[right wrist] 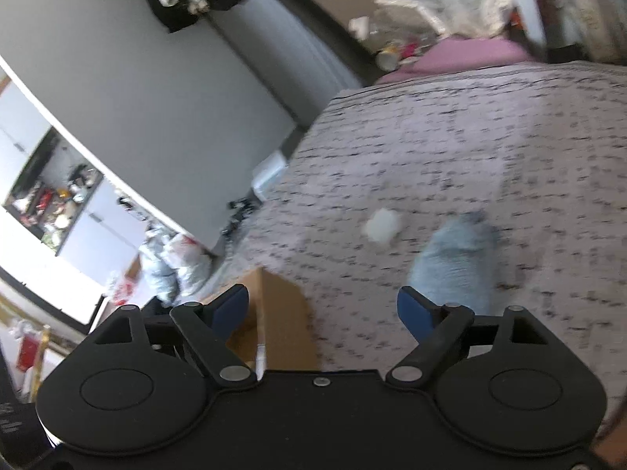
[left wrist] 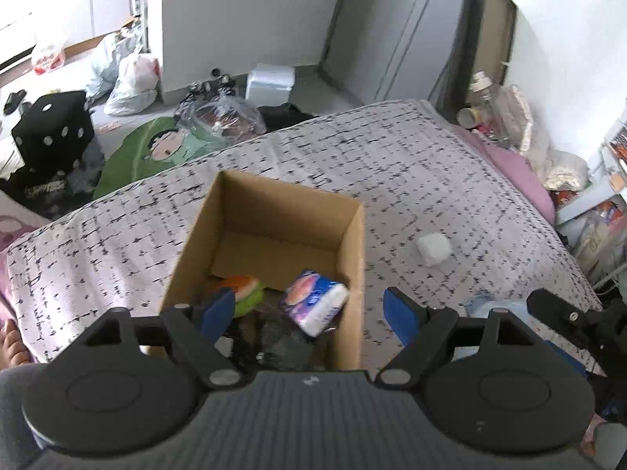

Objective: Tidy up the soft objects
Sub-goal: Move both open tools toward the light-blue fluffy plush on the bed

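The tissue pack (left wrist: pixel 315 300) and a green-orange plush (left wrist: pixel 247 293) lie in your cardboard box (left wrist: pixel 352 258) on the bed (left wrist: pixel 392 164). A white lump (left wrist: pixel 434 249) and a pale blue cloth (right wrist: pixel 456 262) remain on the cover. Your left gripper (left wrist: pixel 309 309) and right gripper (right wrist: pixel 323 307) are both spread, gripping nothing.

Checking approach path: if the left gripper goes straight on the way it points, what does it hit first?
Probably the tissue pack inside the box. The left gripper is open and empty above the box's near end, aimed down into it. Depth is unclear; the box's right wall is close.
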A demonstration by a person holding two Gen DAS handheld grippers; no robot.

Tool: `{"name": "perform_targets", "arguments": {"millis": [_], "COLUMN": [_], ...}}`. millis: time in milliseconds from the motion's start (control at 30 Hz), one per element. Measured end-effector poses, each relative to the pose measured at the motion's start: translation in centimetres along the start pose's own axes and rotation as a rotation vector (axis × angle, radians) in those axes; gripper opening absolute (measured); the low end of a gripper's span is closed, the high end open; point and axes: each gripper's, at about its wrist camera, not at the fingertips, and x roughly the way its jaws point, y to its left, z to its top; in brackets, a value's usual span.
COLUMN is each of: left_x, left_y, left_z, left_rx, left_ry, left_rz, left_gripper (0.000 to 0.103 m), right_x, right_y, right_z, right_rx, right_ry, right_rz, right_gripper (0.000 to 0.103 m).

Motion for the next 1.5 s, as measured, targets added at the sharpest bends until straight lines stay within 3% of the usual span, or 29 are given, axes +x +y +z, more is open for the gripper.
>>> {"name": "perform_targets", "arguments": {"millis": [567,1067,1267,1433,1500], "left_x": [-2.0,-1.1,0.0,1.1,1.8], "left_y": [-7.4,-12.1,-13.6,-15.5,-16.2], "left_z": [-2.2,-4.0,-4.6,-5.2,-5.3], "left_rx": [0.119,0.133,0.140,0.182,0.188], "left_ry": [-0.029,0.013,0.021,0.040,0.047], "left_rz": [-0.081,-0.118,-0.127,-0.158,-0.163], "left_gripper": [0.081,0.077,0.066,0.049,0.047], "right_x": [-4.6,-4.0,-2.8,-0.8,-0.1], "right_y": [-5.7,-10.9,-13.6,-15.9,-16.4], "right_z": [0.0,0.2,-0.1,-1.0,-1.4], "right_rx": [0.124,0.339,0.454,0.594,0.643], "right_ry": [-0.104,-0.036,-0.003,0.053,0.067], "right_rz": [-0.063,0.014,-0.013,-0.045,-0.034], "right_gripper": [0.094,0.092,0.077,0.052,0.050]}}
